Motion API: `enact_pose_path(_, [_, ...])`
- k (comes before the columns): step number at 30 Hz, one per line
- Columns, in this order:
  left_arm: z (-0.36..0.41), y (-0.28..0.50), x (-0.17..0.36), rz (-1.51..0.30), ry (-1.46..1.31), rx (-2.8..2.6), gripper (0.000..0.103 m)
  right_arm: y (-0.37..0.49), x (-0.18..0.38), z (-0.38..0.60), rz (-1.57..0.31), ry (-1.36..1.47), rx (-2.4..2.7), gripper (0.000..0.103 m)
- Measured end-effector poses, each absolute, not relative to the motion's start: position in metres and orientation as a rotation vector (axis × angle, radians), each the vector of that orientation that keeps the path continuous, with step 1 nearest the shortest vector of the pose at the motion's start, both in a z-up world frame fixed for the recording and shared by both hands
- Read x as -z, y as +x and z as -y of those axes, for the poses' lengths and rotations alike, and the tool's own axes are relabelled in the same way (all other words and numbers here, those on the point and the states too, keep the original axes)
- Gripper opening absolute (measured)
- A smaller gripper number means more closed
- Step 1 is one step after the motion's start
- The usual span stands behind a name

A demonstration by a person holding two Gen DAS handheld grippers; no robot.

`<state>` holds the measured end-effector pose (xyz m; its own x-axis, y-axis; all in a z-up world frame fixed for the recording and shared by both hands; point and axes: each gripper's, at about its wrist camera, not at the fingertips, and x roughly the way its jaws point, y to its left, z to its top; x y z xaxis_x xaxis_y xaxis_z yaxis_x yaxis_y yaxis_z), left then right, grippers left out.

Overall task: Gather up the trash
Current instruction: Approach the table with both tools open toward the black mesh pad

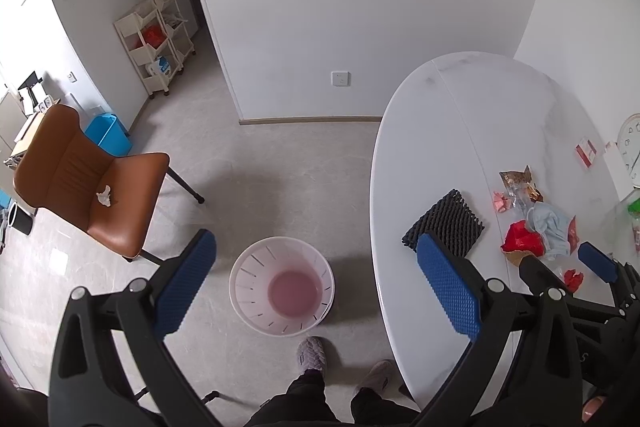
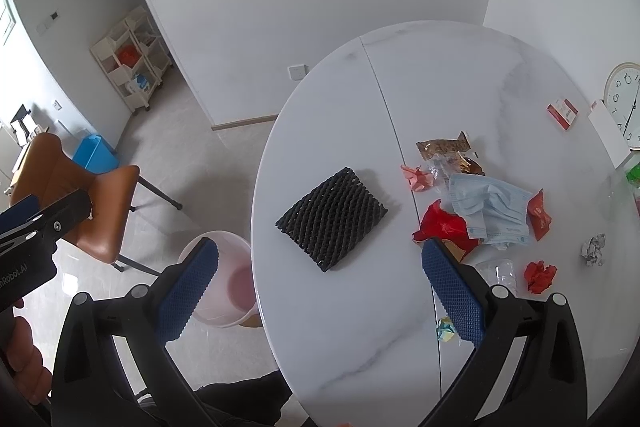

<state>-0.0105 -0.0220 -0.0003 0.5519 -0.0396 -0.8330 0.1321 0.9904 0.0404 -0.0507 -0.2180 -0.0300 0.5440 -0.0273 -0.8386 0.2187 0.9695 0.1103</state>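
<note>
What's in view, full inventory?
foam net sleeve: 1, black, table left
face mask: 1, pale blue, in trash pile
snack wrapper: 1, brown, behind mask
crumpled paper: 1, red, table near edge
paper ball: 1, grey, table right
clock: 1, white, table far right
table: 1, white marble
bin: 1, white, floor, empty
chair: 1, brown, left
left hand-held gripper: open
right hand-held gripper: open

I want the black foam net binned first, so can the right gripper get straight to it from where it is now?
Probably yes. The right gripper is open, holds nothing, and the black foam net lies alone on the table ahead of its fingers, clear of the other trash.
</note>
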Motion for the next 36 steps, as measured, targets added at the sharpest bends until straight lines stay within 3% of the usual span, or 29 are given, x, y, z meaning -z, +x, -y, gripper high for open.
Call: enact_pose_path(36, [0.062,-0.016,-0.001,-0.982,0.163,0.234,0.096,-0.075,0.026,0.262,-0.977,0.264,0.268,0.101])
